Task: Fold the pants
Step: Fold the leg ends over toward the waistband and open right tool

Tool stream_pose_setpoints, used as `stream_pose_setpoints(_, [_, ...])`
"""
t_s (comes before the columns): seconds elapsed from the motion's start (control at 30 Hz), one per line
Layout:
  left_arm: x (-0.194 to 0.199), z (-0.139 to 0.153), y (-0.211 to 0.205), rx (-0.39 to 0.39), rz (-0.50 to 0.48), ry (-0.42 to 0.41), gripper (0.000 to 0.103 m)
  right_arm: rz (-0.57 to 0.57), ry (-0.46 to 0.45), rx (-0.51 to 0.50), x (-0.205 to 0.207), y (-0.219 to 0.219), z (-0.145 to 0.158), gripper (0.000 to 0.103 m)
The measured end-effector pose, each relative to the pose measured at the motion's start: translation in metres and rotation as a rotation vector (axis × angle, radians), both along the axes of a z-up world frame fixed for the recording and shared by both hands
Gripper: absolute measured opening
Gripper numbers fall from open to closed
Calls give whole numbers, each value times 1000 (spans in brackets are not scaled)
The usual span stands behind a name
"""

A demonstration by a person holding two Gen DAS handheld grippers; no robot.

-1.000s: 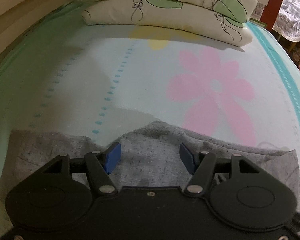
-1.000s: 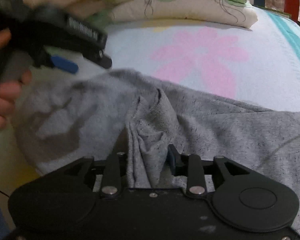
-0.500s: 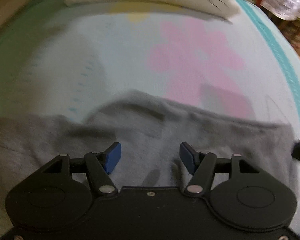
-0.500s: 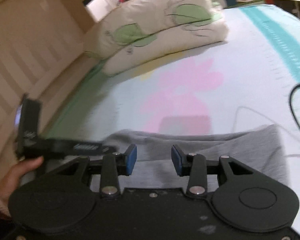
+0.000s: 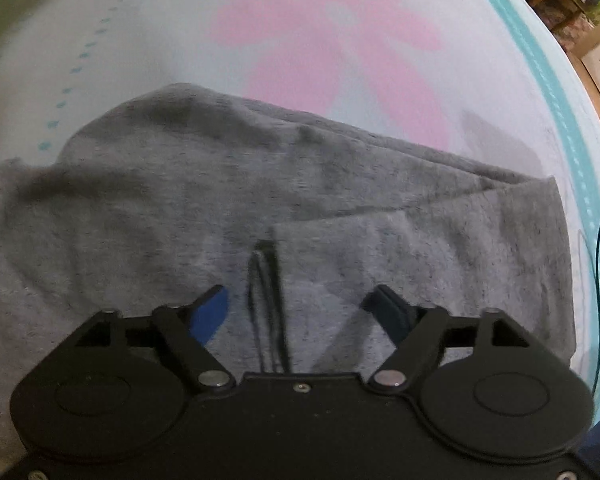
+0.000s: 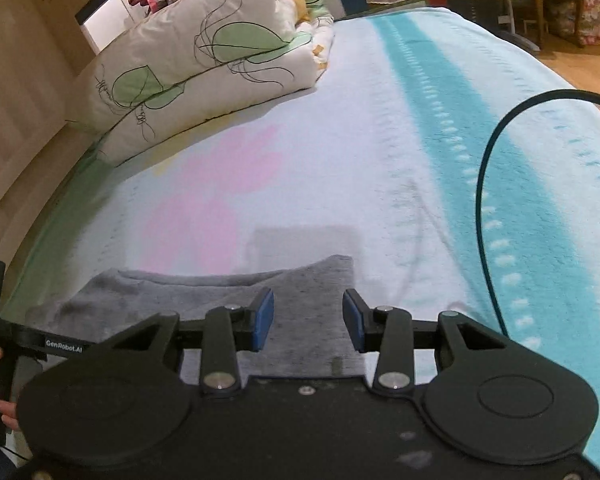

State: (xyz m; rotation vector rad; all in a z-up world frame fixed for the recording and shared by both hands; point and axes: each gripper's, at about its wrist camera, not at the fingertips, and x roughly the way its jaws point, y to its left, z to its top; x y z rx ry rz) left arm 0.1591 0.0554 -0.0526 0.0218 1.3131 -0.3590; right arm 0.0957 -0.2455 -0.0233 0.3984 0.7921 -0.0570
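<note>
Two-layered grey pants (image 5: 260, 200), rumpled, drawstring (image 5: 266, 300) showing

"GenRobot.AI" on left tool (image 6: 40, 344)

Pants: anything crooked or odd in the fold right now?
The pants are folded, but the far edge bulges at its left end. A dark drawstring lies loose on top, between the open left gripper fingers. The right gripper is open too.
</note>
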Motion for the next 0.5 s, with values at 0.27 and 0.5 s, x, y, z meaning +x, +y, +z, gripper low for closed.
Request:
stream_pose_setpoints(0.27, [-26, 13, -28, 18, -104, -195, 21, 18, -6, -15, -5, 1, -9, 42])
stream_pose_setpoints(0.5, [-30, 21, -24, 57, -74, -246, 38, 26, -9, -52, -1, 1, -8, 42])
